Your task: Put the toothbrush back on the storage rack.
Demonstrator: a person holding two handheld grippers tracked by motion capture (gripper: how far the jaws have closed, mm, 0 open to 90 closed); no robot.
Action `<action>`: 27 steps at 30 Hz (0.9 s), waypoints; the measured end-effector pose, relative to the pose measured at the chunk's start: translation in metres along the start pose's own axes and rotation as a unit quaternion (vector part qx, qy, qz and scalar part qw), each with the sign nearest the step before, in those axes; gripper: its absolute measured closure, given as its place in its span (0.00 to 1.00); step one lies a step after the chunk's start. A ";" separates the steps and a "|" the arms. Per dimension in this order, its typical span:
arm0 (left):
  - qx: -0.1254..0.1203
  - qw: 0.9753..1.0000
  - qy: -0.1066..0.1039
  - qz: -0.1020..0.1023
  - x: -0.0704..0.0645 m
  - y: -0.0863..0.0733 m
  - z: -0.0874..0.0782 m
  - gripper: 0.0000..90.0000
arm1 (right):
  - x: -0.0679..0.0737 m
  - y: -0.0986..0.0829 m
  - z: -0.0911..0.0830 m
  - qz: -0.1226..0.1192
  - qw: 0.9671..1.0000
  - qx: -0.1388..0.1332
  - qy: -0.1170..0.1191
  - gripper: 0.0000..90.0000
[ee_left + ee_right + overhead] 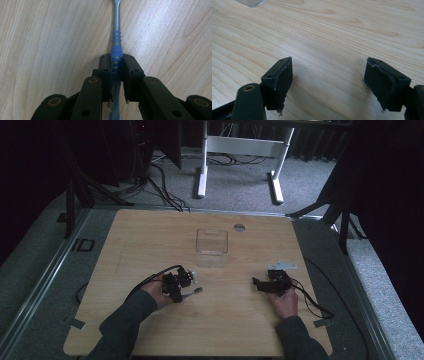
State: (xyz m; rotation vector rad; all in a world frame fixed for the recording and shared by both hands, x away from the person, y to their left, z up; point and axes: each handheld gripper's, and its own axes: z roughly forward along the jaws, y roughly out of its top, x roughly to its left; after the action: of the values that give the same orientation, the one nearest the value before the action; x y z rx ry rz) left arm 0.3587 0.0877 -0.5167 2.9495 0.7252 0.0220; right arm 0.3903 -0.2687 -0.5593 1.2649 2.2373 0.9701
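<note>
Between the pads of the left gripper (117,65) sits a slim grey metal tool with a ribbed blue grip (116,48): the jaws are closed tight on the blue section, and the shaft runs forward past the fingertips over the pale wooden table (50,37). The right gripper (328,72) has its jaws spread wide with bare wood between them. A clear plastic box (212,241) stands well ahead of both.

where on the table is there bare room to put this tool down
Most of the table is bare: the whole left side, the front edge near the person's sleeves, and the stretch between the left gripper and the right gripper. The right gripper's open jaws have plain wood between them. It is tightest near the clear container at centre back, beyond the held tool.
</note>
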 end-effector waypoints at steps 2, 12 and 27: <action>0.000 1.000 0.000 0.000 0.000 0.000 0.000 0.87 | 0.000 0.000 0.000 0.000 1.000 0.000 0.000 0.25; -0.017 1.000 0.005 -0.008 0.002 -0.002 -0.009 0.87 | 0.000 0.000 0.000 0.000 1.000 0.000 0.000 0.25; -0.051 0.998 0.020 -0.032 0.008 -0.007 -0.022 0.87 | 0.000 0.000 0.000 0.000 1.000 0.000 0.000 0.25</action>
State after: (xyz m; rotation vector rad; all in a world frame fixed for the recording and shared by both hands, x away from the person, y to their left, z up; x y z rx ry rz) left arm 0.3621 0.1000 -0.4956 2.8351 0.7972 0.1096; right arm 0.3903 -0.2687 -0.5593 1.2645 2.2377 0.9702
